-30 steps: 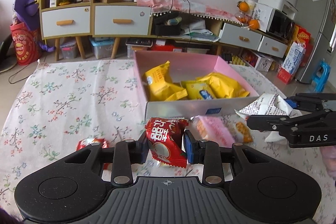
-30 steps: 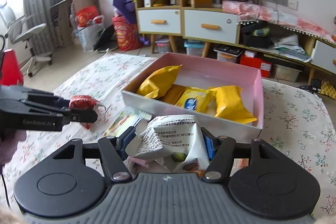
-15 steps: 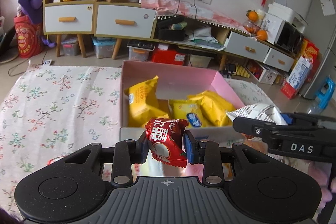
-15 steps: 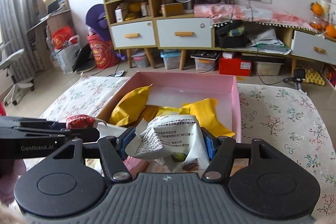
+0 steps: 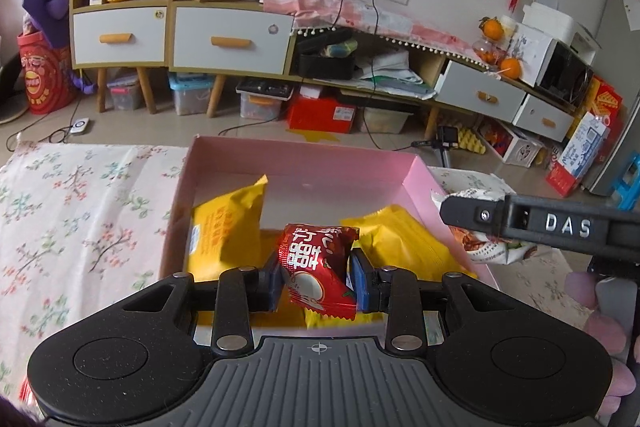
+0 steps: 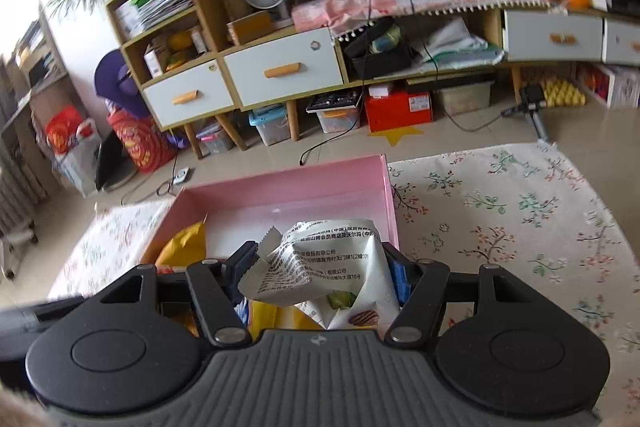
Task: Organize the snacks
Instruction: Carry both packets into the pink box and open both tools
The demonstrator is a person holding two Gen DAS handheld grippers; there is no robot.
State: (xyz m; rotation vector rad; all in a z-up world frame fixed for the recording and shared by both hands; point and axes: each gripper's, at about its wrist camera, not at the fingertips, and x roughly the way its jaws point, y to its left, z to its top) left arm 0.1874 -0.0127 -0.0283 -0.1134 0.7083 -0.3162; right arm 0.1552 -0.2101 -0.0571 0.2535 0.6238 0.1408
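Observation:
My left gripper (image 5: pixel 318 277) is shut on a red snack packet (image 5: pixel 316 267) and holds it above the front part of the pink box (image 5: pixel 304 163). Several yellow snack packets (image 5: pixel 228 231) lie in the box. My right gripper (image 6: pixel 320 273) is shut on a white snack packet (image 6: pixel 324 267) and holds it over the box (image 6: pixel 280 187), near its right wall. It also shows in the left wrist view (image 5: pixel 448 207) at the box's right edge, with the white packet (image 5: pixel 492 251) in it.
The box sits on a floral tablecloth (image 5: pixel 80 211), which also shows in the right wrist view (image 6: pixel 500 219). Beyond the table stand drawers and shelves (image 5: pixel 180 27) and floor clutter. The table's far edge runs just behind the box.
Both grippers have moved forward and up from in front of the box to over it, each with its packet still held. The loose snacks on the cloth have dropped out of view.

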